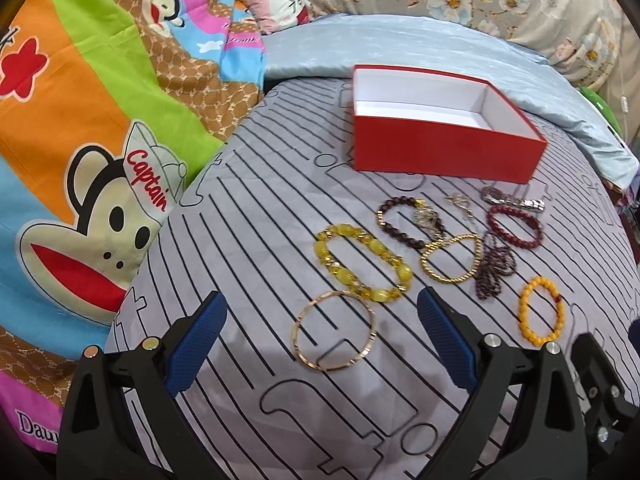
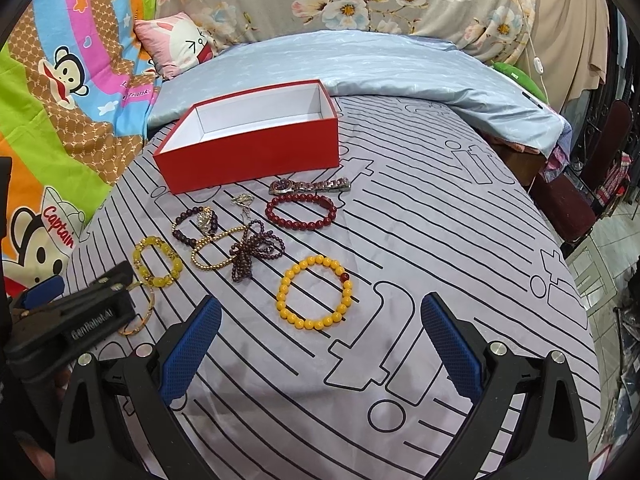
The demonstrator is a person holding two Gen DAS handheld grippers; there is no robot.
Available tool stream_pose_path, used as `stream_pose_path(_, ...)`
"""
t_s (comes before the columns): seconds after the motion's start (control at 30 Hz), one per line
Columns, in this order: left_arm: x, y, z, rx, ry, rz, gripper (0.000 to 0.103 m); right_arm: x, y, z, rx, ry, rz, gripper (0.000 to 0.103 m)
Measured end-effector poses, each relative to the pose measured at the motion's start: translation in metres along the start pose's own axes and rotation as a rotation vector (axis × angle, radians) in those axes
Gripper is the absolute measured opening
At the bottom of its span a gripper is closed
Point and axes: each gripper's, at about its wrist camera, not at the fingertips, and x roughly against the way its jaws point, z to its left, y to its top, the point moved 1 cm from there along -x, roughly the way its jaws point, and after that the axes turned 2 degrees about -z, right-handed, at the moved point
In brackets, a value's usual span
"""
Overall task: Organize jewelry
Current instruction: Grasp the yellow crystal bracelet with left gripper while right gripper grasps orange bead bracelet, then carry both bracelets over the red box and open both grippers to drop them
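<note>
currently on striped grey bedsheet (image 2: 440, 220): red box (image 2: 256, 152), open, white inside, nothing in it. just in front of it, loose: wristwatch (image 2: 310, 186), dark red bead bracelet (image 2: 301, 211), purple bead strand (image 2: 250, 250), gold chain bracelet (image 1: 452, 258), yellow stone bracelet (image 1: 364, 264), thin gold bangle (image 1: 335, 330), orange bead bracelet (image 2: 314, 293). left gripper (image 1: 322, 326): jaws wide, holding nothing, either side of the bangle. right gripper (image 2: 320, 332): jaws wide, holding nothing, near the orange bracelet.

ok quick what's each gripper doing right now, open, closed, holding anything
Left gripper: open, holding nothing, fingers either side of the gold bangle in its own view.
Right gripper: open, holding nothing, near the orange bead bracelet.
</note>
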Motion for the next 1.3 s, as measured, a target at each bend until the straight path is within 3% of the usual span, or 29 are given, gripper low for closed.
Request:
stream_pose_path(0.27,-0.028,0.003,0.008,0.033,-0.023,0.045,0.093,-0.016,-0.005,-0.006,-0.010,-0.002,0.039,0.098)
stream_pose_path(0.57,-0.069,0.009,0.007,0.035,-0.018,0.096,0.068,-0.032,-0.003,-0.017,-0.023,-0.014,0.063,0.096)
stream_pose_path(0.67,-0.074,0.010,0.007,0.044,-0.024,0.089,0.064,-0.040,0.002,-0.020,-0.029,-0.012,0.072,0.087)
stream_pose_path(0.93,-0.077,0.019,0.002,0.029,-0.071,0.076,0.031,-0.066,0.009,-0.029,-0.048,-0.011,0.111,0.054)
stream_pose_path(1.0,-0.077,0.020,0.002,0.028,-0.079,0.075,0.018,-0.071,0.008,-0.029,-0.048,-0.003,0.123,0.046)
stream_pose_path(1.03,-0.077,0.021,0.001,0.028,-0.086,0.076,0.017,-0.074,0.007,-0.028,-0.048,0.003,0.135,0.042)
stream_pose_path(1.1,-0.075,0.019,0.001,0.034,-0.100,0.079,0.008,-0.076,0.006,-0.027,-0.043,0.004,0.131,0.040)
stream_pose_path(1.2,-0.074,0.018,0.004,0.048,-0.134,0.085,0.008,-0.076,0.005,-0.025,-0.028,0.002,0.127,0.035)
stream_pose_path(1.3,-0.071,0.016,0.003,0.053,-0.150,0.088,0.008,-0.075,0.005,-0.028,-0.036,0.012,0.130,0.015)
